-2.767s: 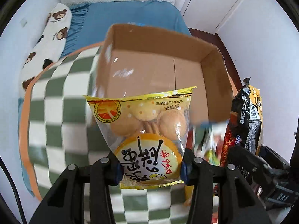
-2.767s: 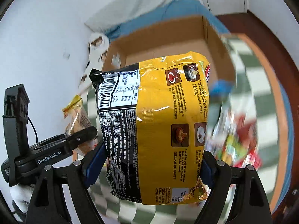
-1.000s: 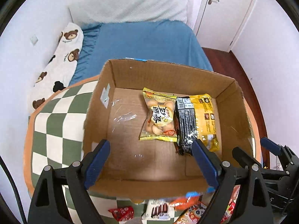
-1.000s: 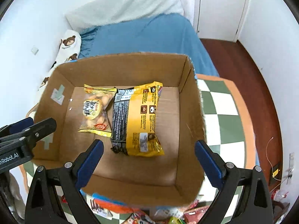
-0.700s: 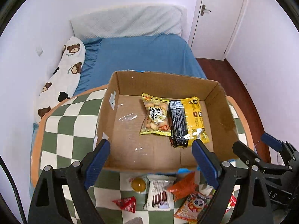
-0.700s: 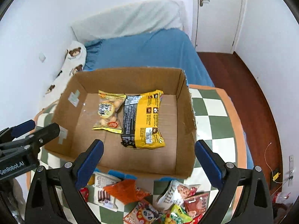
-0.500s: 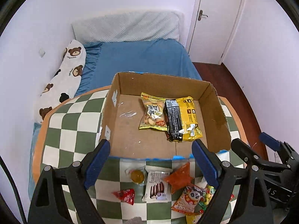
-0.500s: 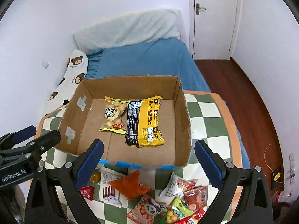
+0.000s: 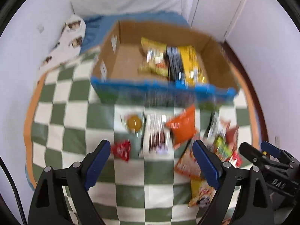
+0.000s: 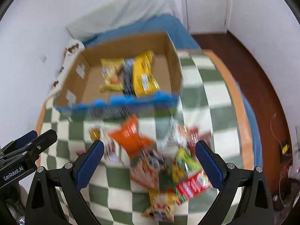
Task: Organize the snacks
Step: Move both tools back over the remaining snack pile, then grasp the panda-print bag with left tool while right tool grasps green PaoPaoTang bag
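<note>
Both tools hang above the checkered worktop (image 9: 71,112) with their blue-padded jaws spread wide and nothing between them, the left tool (image 9: 151,152) over a white wrapper (image 9: 156,133) and the right tool (image 10: 149,152) over a blurred heap of bright packets (image 10: 168,166). Ahead of them stands the cardboard box (image 9: 215,56), blue-edged along its near rim, holding a pale yellow biscuit bag (image 9: 153,56) beside a yellow-and-black noodle packet (image 9: 187,63). Between box and tools lies an orange pouch (image 10: 131,136), with a small red packet (image 9: 121,149) just by the left tool's left finger.
</note>
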Available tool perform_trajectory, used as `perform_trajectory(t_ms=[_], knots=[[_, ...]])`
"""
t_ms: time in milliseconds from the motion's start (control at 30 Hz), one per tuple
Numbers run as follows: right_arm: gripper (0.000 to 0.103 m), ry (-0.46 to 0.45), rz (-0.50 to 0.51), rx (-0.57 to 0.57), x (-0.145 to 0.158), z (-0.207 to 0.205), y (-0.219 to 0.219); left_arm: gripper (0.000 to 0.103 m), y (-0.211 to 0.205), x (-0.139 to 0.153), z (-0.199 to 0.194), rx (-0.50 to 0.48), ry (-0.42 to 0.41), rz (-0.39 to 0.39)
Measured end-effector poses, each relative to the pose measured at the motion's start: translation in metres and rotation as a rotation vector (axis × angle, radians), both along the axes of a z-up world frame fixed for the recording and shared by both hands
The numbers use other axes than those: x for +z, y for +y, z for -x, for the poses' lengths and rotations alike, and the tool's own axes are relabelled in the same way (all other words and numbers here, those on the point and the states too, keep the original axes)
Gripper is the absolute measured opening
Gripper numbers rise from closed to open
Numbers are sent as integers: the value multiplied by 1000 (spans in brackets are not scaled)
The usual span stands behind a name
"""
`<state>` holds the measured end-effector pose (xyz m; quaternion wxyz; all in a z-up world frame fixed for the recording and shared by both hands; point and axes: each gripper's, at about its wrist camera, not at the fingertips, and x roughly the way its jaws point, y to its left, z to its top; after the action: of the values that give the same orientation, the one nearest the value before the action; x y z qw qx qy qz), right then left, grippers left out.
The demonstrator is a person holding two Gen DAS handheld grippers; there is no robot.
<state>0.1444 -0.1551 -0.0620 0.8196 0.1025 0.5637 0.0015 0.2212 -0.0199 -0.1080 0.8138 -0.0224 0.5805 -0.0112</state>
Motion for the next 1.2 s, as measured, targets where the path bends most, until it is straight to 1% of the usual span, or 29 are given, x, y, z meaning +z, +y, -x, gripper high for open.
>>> perform_trajectory(t_ms=[67, 167, 267, 300, 333, 433, 467, 533, 567, 600, 667, 767, 867, 967, 1067, 1133, 1167, 1200], knots=[[100, 61, -32, -39, -23, 13, -14, 89, -15, -26, 3, -49, 60, -18], [100, 141, -85, -127, -57, 28, -43, 89, -41, -60, 1, -138, 140, -20], [99, 186, -143, -211, -80, 40, -68, 89, -72, -93, -7, -221, 222, -9], [98, 196, -153, -234, -85, 42, -75, 89, -82, -102, -9, -244, 244, -7], [94, 205, -167, -257, -90, 47, -82, 89, -96, -116, -12, -282, 277, -19], [83, 238, -184, -292, -105, 54, -98, 89, -126, -146, -18, -361, 339, -53], [82, 246, -191, -298, -109, 56, -101, 89, -137, -158, -20, -384, 358, -64], [82, 262, -202, -311, -116, 61, -107, 76, -146, -169, -22, -396, 372, -68], [82, 267, -207, -317, -118, 63, -109, 59, -149, -173, -22, -389, 380, -73], [82, 269, -213, -320, -120, 63, -111, 58, -148, -174, -22, -377, 382, -75], [82, 271, -227, -327, -122, 63, -113, 54, -140, -171, -17, -326, 369, -45], [82, 273, -252, -333, -126, 57, -109, 53, -118, -166, -3, -239, 382, -31], [82, 281, -277, -337, -137, 43, -98, 53, -97, -161, 19, -178, 388, -37], [82, 301, -292, -359, -157, 26, -87, 53, -80, -164, 36, -136, 409, -41], [82, 343, -310, -386, -180, 12, -77, 53, -69, -171, 46, -99, 431, -40], [77, 365, -298, -386, -191, 3, -69, 53, -64, -173, 49, -78, 440, -28], [75, 367, -264, -374, -193, -1, -64, 53, -61, -174, 51, -72, 441, -20], [68, 362, -221, -348, -193, -4, -60, 53, -60, -173, 53, -69, 441, -15]])
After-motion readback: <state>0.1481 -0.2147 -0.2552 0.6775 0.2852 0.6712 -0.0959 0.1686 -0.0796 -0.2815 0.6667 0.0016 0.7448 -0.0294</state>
